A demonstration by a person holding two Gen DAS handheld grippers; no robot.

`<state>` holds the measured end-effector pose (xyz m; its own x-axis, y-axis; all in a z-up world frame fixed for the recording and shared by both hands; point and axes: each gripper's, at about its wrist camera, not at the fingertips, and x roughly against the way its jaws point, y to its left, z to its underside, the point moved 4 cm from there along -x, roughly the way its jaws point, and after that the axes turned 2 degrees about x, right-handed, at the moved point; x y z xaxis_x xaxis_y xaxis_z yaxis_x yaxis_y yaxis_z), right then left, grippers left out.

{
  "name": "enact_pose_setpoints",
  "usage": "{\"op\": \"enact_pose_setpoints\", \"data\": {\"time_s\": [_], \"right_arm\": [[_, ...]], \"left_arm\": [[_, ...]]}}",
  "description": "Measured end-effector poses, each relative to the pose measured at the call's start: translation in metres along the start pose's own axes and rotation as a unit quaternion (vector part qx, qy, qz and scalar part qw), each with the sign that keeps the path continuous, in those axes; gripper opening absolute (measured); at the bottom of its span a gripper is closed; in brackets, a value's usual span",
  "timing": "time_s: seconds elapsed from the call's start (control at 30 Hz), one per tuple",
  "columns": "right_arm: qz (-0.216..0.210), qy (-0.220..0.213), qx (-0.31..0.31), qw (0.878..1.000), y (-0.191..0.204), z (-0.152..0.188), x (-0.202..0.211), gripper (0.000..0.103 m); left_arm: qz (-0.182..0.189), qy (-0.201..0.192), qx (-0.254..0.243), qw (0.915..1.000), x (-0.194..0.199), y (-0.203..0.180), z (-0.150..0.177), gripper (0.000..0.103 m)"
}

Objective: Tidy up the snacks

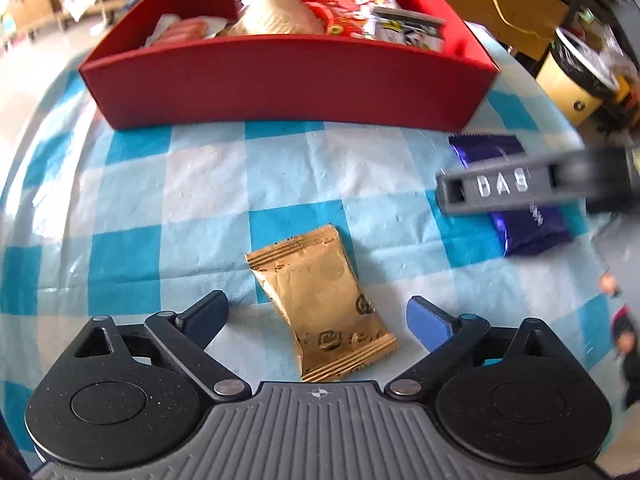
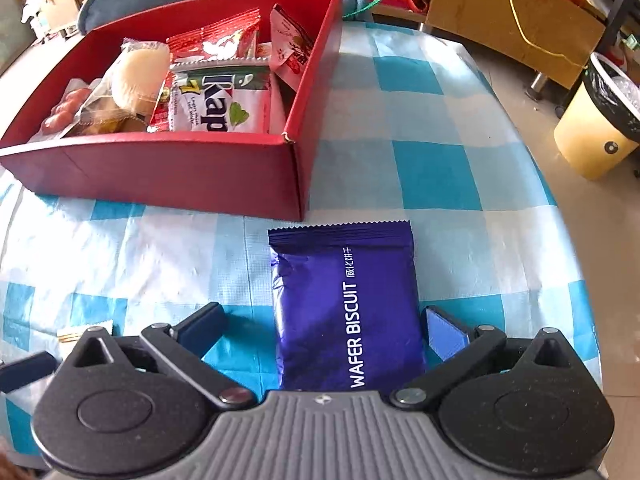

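Left tongs [image 1: 316, 316] released, straddling gold packet [image 1: 320, 304] on desk [image 1: 200, 200]; right tongs [image 2: 324, 332] released around purple wafer packet [image 2: 344, 304]; red box [image 2: 180, 168] holds snacks.

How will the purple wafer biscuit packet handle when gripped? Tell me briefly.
The purple wafer biscuit packet looks glossy, so probably slippery. It lies flat and puffed, likely light; the wrapper should crinkle, and the wafers inside may crack under a hard squeeze.

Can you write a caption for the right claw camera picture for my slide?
Open right claw straddles a purple wafer biscuit packet beside the red snack box.
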<state>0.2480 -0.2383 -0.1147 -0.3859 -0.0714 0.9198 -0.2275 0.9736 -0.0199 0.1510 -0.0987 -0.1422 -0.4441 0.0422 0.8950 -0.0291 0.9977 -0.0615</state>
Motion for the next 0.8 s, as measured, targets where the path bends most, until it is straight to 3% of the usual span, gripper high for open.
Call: {"op": "enact_pose_setpoints", "data": {"time_s": [0.1,0.23,0.27,0.37,0.67,0.73,0.8], "right_arm": [[-0.005,-0.001,0.027,1.0,0.005,0.004,0.004,0.096],[-0.019,-0.01,0.05,0.999,0.014,0.008,0.017,0.066],[-0.017,-0.012,0.059,0.998,0.018,0.01,0.02,0.064],[-0.009,-0.012,0.079,0.997,0.027,0.019,0.026,0.063],[-0.022,-0.001,0.106,0.994,0.051,0.067,0.043,0.063],[-0.02,-0.007,0.106,0.994,0.052,0.07,0.043,0.065],[-0.01,-0.006,0.108,0.994,0.05,0.068,0.04,0.08]], "left_arm": [[-0.002,-0.001,0.006,1.0,0.003,0.003,0.004,0.092],[0.0,-0.001,0.009,1.0,0.011,0.016,0.003,0.074],[0.001,-0.002,0.007,1.0,0.012,0.018,0.003,0.071],[0.005,0.0,-0.006,1.0,0.016,0.026,0.006,0.06],[0.015,0.01,-0.049,0.9986,0.021,0.042,0.024,0.059],[0.016,0.011,-0.051,0.9985,0.02,0.046,0.023,0.065],[0.016,0.015,-0.047,0.9987,0.016,0.046,0.019,0.076]]}}
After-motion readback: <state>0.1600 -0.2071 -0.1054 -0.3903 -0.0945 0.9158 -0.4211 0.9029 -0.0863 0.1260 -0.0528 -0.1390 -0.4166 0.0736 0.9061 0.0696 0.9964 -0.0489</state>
